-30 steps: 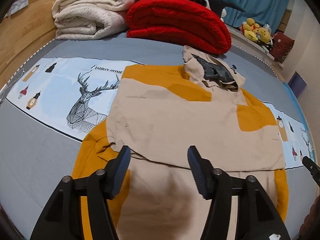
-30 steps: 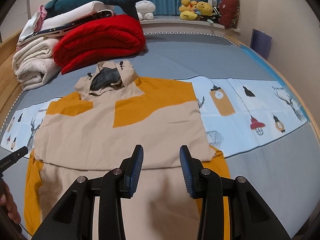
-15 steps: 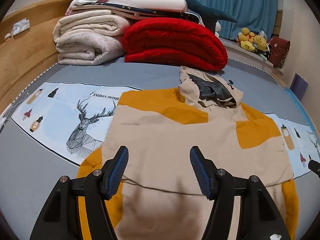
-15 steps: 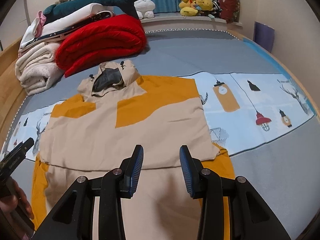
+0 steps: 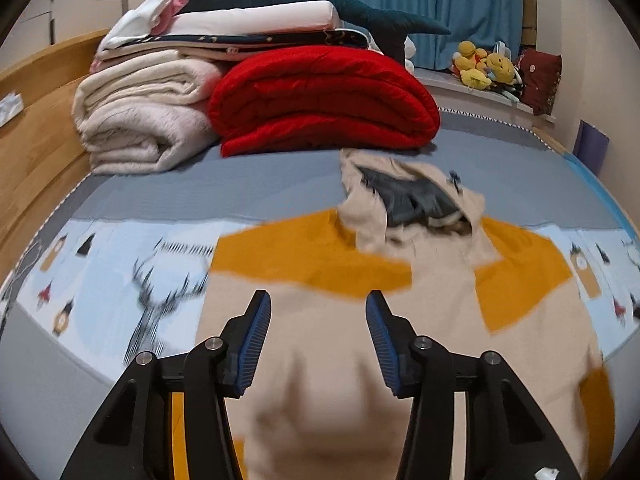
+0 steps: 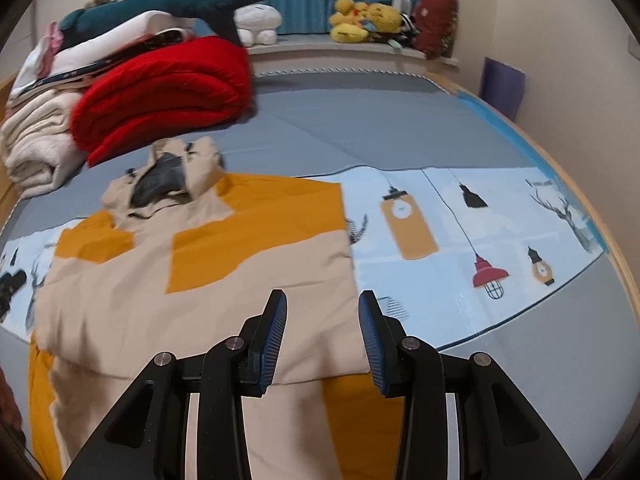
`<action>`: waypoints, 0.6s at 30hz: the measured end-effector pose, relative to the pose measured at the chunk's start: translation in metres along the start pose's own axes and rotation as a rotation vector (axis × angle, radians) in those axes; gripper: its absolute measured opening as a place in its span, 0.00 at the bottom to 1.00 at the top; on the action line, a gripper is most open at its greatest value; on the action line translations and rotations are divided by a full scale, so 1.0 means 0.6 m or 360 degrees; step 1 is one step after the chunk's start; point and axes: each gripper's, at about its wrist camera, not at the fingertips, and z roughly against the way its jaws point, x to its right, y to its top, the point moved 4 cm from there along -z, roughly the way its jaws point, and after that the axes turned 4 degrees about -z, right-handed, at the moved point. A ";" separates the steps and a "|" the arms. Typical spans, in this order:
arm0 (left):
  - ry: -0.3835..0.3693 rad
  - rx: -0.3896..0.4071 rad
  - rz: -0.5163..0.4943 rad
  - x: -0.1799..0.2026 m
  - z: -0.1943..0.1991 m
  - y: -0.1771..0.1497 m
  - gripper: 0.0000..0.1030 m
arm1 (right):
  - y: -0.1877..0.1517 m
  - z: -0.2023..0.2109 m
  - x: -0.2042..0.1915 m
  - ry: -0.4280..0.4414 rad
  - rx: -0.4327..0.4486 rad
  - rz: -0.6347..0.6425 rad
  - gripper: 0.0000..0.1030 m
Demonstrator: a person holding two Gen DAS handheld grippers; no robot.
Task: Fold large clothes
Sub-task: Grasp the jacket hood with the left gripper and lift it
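The hoodie [image 6: 200, 292] lies flat mid-bed [image 6: 360, 128], bottom section already folded up. Step in hand: repositioning between folds. Next: grasp a fresh edge. Left gripper [image 5: 318, 338] has just been narrowing, fingers spread, empty; right gripper [image 6: 322, 340] likewise apart, empty. No containers visible.

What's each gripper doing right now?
Left gripper: open, jaws just been closing, nothing between them.
Right gripper: open, empty, above the hoodie.
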 end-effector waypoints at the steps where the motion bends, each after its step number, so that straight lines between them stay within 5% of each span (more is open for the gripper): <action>1: -0.0014 0.0006 0.0007 0.001 -0.012 0.016 0.40 | 0.003 -0.007 0.005 0.0003 -0.0012 -0.0010 0.36; 5: -0.0055 -0.0024 0.0019 0.008 -0.117 0.114 0.23 | 0.006 -0.021 0.016 -0.0047 -0.0028 -0.0004 0.29; 12: -0.0076 -0.0170 0.0002 0.032 -0.324 0.234 0.21 | -0.004 -0.046 0.019 -0.0105 -0.0064 -0.0006 0.25; 18: -0.0201 -0.0345 0.0179 0.043 -0.450 0.284 0.24 | -0.010 -0.063 0.012 -0.0081 -0.0078 -0.0024 0.26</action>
